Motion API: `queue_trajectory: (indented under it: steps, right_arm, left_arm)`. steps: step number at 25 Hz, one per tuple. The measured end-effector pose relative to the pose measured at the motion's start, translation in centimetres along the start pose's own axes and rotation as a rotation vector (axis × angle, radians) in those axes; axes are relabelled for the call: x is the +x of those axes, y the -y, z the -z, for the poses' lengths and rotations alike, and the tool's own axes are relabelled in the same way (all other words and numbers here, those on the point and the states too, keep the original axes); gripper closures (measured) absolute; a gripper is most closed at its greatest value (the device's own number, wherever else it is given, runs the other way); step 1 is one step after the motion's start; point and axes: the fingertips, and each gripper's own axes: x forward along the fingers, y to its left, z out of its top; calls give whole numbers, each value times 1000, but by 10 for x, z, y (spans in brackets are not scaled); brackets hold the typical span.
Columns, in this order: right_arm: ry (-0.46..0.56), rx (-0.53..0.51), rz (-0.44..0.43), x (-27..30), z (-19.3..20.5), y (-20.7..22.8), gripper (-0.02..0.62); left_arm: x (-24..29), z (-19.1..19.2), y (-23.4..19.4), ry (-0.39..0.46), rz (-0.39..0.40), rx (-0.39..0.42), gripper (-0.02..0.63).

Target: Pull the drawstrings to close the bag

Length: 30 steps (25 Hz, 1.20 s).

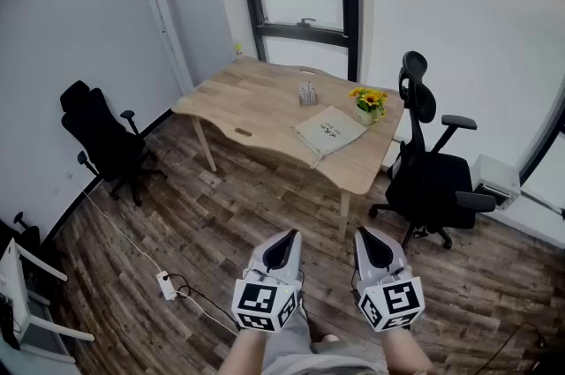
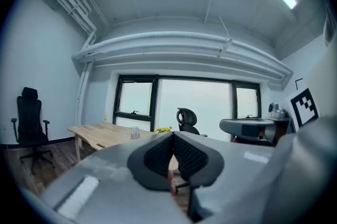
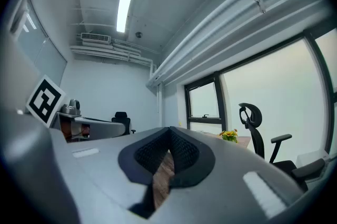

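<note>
A beige drawstring bag (image 1: 328, 131) lies flat on the wooden table (image 1: 256, 104) across the room, its cord trailing toward the table's near edge. My left gripper (image 1: 283, 251) and right gripper (image 1: 374, 247) are held side by side low in the head view, well short of the table. Both are shut with nothing between the jaws. In the left gripper view the left gripper (image 2: 172, 138) points level at the table (image 2: 102, 135); the bag does not show there. The right gripper (image 3: 169, 133) points toward the window wall.
A black office chair (image 1: 433, 170) stands at the table's right, another black chair (image 1: 104, 139) by the left wall. A flower pot (image 1: 368, 106) and a small clear holder (image 1: 307, 93) sit on the table. A power strip with cable (image 1: 166, 283) lies on the wood floor.
</note>
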Motion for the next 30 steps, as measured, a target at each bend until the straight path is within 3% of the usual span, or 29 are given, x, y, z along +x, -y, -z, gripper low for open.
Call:
queue_trajectory:
  steps: [13,19,30]
  right_arm:
    - [-19,6,-2,36,13,10,594]
    - [-34,18,-2,88,22,30,592]
    - [-61,13,20,203,18,60,575]
  left_arm:
    - [31,12,-30,-18,-13,-35,601]
    - [83,14,-61,-36,18,-35,601]
    - [181,-21,-147,-13,90,-36,603]
